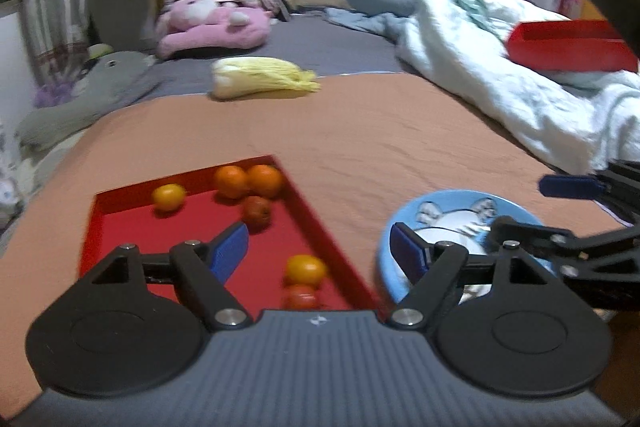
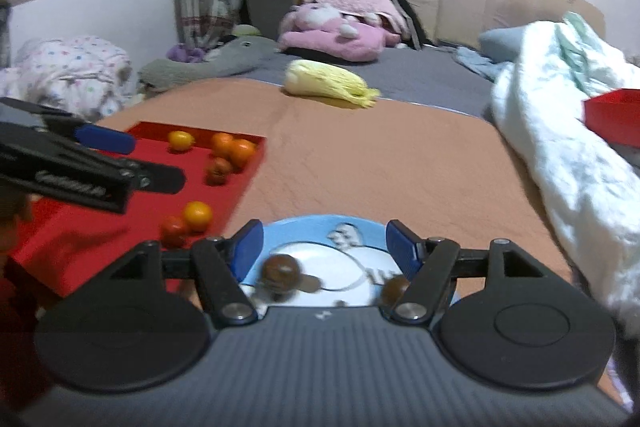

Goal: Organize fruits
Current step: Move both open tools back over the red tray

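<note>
A red tray [image 1: 132, 223] on the orange sheet holds several oranges [image 1: 248, 181] and reddish fruits [image 1: 257, 211]; it also shows in the right wrist view [image 2: 80, 235]. My left gripper [image 1: 320, 247] is open and empty, over the tray's right side and the blue plate's edge. A blue plate [image 2: 304, 227] with a cartoon print holds two brown fruits [image 2: 281, 273]. My right gripper [image 2: 324, 247] is open and empty just above that plate. The plate also shows in the left wrist view [image 1: 452, 199].
A napa cabbage [image 1: 260, 77] lies at the far edge of the orange sheet. A rumpled white duvet [image 1: 500, 79] and a red box [image 1: 568, 45] are on the right. Pink plush toys [image 1: 212, 23] lie near the headboard.
</note>
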A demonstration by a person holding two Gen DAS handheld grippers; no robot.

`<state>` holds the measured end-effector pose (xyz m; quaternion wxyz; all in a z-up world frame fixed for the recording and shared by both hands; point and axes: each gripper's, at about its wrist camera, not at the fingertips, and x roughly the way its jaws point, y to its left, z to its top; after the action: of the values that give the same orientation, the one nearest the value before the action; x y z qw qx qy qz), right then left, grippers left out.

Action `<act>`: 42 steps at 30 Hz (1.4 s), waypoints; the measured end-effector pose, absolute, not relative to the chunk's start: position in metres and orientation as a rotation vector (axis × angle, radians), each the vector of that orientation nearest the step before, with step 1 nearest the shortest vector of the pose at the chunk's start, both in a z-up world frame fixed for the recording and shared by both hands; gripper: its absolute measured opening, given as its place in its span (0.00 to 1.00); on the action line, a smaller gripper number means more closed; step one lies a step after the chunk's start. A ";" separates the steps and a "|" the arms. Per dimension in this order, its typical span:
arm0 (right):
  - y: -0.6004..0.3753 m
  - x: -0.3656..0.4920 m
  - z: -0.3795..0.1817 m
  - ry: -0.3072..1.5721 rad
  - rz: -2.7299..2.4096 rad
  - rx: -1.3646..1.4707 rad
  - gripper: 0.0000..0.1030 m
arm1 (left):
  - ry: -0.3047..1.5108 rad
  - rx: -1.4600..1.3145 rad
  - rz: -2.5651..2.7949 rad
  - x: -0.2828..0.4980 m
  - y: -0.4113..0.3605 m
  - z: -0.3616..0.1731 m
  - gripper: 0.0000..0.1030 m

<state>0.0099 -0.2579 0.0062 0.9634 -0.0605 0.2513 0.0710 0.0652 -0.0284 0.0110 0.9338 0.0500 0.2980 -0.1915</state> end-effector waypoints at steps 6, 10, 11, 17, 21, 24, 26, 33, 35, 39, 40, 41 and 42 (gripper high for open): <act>-0.231 0.006 0.011 0.500 0.205 -0.166 0.68 | 0.605 0.071 -0.289 0.067 0.009 0.009 0.80; -0.215 0.003 0.007 0.508 0.242 -0.190 0.68 | 0.620 0.077 -0.237 0.069 0.021 0.004 0.80; -0.211 0.003 0.005 0.514 0.250 -0.196 0.68 | 0.622 0.075 -0.232 0.071 0.022 0.003 0.80; -0.188 0.010 -0.005 0.541 0.309 -0.223 0.68 | 0.649 0.070 -0.185 0.079 0.030 -0.005 0.80; -0.173 0.017 -0.010 0.553 0.351 -0.222 0.68 | 0.658 0.065 -0.176 0.082 0.031 -0.008 0.80; -0.160 0.025 -0.016 0.567 0.384 -0.217 0.67 | 0.662 0.071 -0.184 0.083 0.029 -0.010 0.80; -0.153 0.029 -0.021 0.576 0.401 -0.219 0.67 | 0.668 0.074 -0.182 0.084 0.029 -0.012 0.80; -0.138 0.044 -0.040 0.614 0.397 -0.229 0.49 | 0.697 -0.004 -0.137 0.092 0.044 -0.016 0.80; -0.138 0.048 -0.044 0.626 0.384 -0.226 0.48 | 0.705 -0.015 -0.131 0.094 0.045 -0.017 0.80; -0.138 0.058 -0.048 0.640 0.380 -0.203 0.48 | 0.713 -0.016 -0.140 0.095 0.042 -0.019 0.80; -0.137 0.060 -0.049 0.642 0.382 -0.205 0.48 | 0.715 -0.013 -0.142 0.096 0.041 -0.020 0.80; -0.135 0.062 -0.050 0.644 0.383 -0.208 0.48 | 0.716 -0.012 -0.144 0.096 0.040 -0.020 0.80; -0.133 0.066 -0.051 0.649 0.385 -0.208 0.48 | 0.717 -0.011 -0.146 0.097 0.039 -0.021 0.80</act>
<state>0.0655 -0.1334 -0.0506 0.9244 -0.1014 0.3162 0.1876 0.0966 0.0393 -0.0205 0.9338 -0.0053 0.3506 -0.0714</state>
